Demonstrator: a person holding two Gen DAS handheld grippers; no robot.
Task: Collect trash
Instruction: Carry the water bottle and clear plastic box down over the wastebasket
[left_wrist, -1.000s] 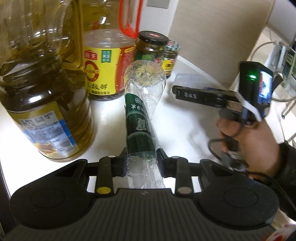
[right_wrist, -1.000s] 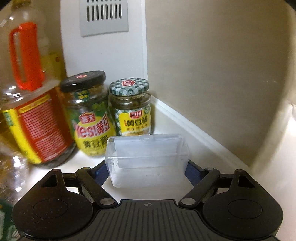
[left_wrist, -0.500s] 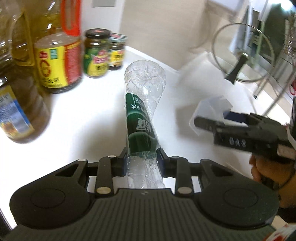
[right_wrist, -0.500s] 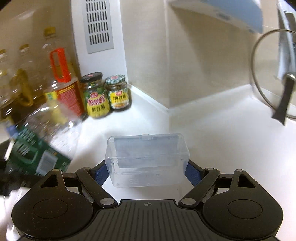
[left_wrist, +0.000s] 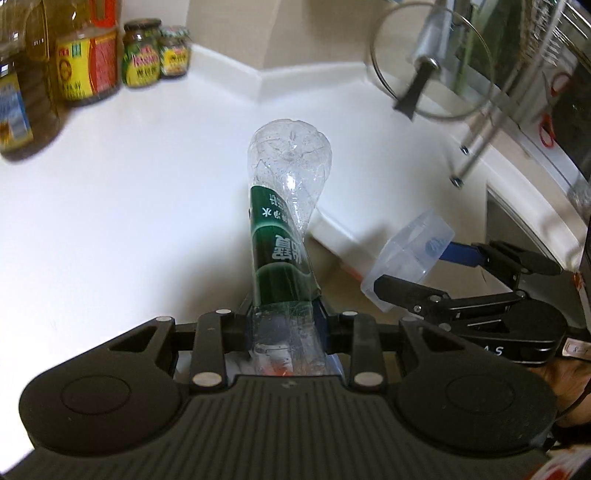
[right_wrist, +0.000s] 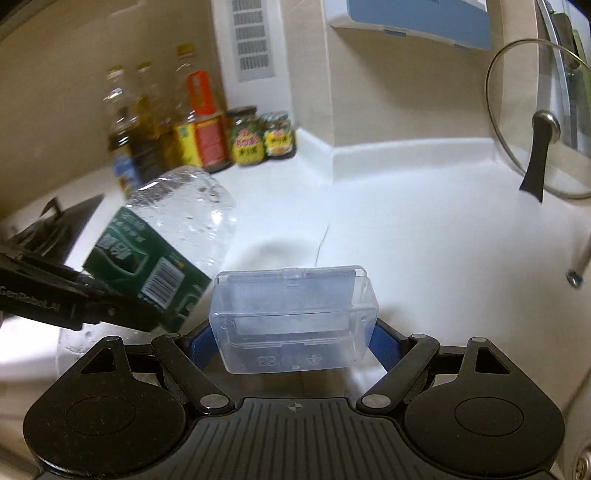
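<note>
The left gripper (left_wrist: 284, 321) is clamped on a crushed clear plastic bottle (left_wrist: 284, 221) with a green label, held tilted above the white counter (left_wrist: 129, 192); it looks empty. Glass jars (left_wrist: 142, 55) stand at the back corner.

From the right wrist, the right gripper (right_wrist: 291, 336) grips a clear, rectangular plastic box (right_wrist: 293, 317), apparently empty, by its ends above the counter, pointing downward, the bottle just left.

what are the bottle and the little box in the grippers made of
Bottle: thin clear plastic, probably PET; glossy, creased, see-through, with a green printed film label.
Box: stiffer clear plastic, slightly cloudy; moulded edges, hinged lid and an embossed recycling mark on its base.
</note>
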